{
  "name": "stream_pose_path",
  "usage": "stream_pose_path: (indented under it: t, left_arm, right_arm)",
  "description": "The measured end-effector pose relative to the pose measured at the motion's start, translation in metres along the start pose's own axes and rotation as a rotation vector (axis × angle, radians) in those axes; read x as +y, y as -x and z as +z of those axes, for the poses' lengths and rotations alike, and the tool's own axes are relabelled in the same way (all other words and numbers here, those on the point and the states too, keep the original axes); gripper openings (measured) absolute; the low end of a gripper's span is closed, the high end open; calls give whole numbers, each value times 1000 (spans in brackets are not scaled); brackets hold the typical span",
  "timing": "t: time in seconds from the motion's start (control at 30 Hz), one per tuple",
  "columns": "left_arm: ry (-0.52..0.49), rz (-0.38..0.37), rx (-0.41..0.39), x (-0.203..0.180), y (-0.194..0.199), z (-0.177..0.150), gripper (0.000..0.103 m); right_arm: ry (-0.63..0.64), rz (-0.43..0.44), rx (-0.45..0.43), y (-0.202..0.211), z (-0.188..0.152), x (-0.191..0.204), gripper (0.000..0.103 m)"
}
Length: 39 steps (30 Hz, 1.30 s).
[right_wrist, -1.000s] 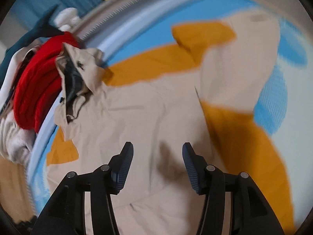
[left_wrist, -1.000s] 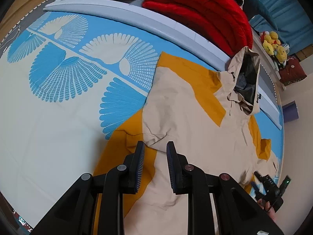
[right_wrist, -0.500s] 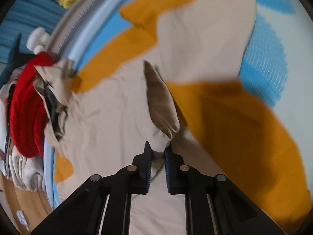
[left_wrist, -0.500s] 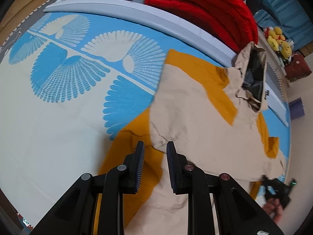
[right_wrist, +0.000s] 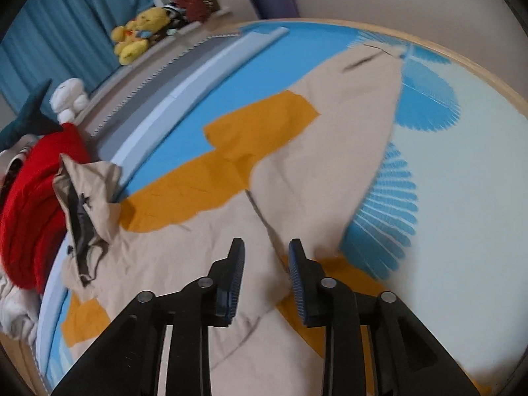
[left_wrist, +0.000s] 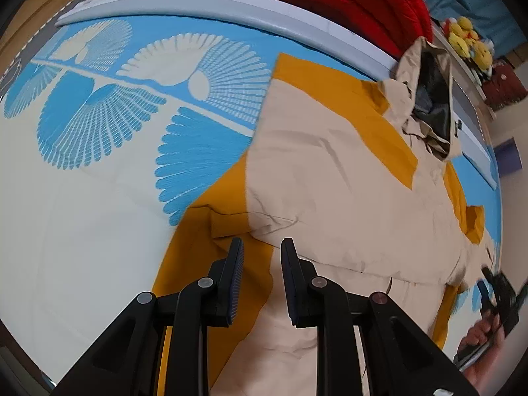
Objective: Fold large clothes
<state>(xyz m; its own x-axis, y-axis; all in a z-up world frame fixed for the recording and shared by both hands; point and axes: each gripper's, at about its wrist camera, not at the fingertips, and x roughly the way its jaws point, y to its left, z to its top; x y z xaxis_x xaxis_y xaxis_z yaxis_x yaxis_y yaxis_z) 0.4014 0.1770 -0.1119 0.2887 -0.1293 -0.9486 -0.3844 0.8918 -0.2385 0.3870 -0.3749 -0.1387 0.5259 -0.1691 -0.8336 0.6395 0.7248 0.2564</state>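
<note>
Right gripper (right_wrist: 266, 275) fingers just reopened, dropping the pinched fold of the hooded jacket (left_wrist: 330, 198); left gripper (left_wrist: 261, 275) narrowly parted, empty. Fold laid, next grasp due.

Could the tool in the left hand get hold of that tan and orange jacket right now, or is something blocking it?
Probably yes. The left tool hangs just above the jacket, jaws a little apart and empty, and nothing lies between them and the creased fabric at the sleeve fold. The right tool, also empty, is off at the far side.
</note>
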Motion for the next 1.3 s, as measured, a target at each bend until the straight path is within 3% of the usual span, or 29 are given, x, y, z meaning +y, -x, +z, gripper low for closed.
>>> stream_pose_path:
  t: [0.1,0.17,0.2,0.3,0.5,0.67,0.73,1.03,1.3]
  left_arm:
    - [-34,9,10,-7,-5,-3,20]
    - [-36,10,22,-10,-9,-4,20]
    - [-38,10,25,-11,-10,-4,20]
    - [-64,19,9,-17,-6,-5,20]
    - [-205,64,-53,-41,7,-22,20]
    - [-289,47,-118,-66,28,-47,21]
    - [-309,38,-140,-77,35,-58,21]
    - [-480,5,-170,-133,43,-128,23]
    - [-551,-74,-165,-179,37,-146,23]
  right_arm:
    - [62,133,197,-41,-4,11,39]
    - [83,123,363,-74,-15,8,39]
    - [87,95,401,-83,-20,5,39]
    - [77,95,402,-83,-19,0,39]
    - [256,95,196,-20,10,29,39]
    - [474,126,-40,59,27,57,39]
    - [513,138,-95,84,28,59,39]
    - [562,153,-152,128,29,36,39]
    - [470,109,-183,113,76,-59,39]
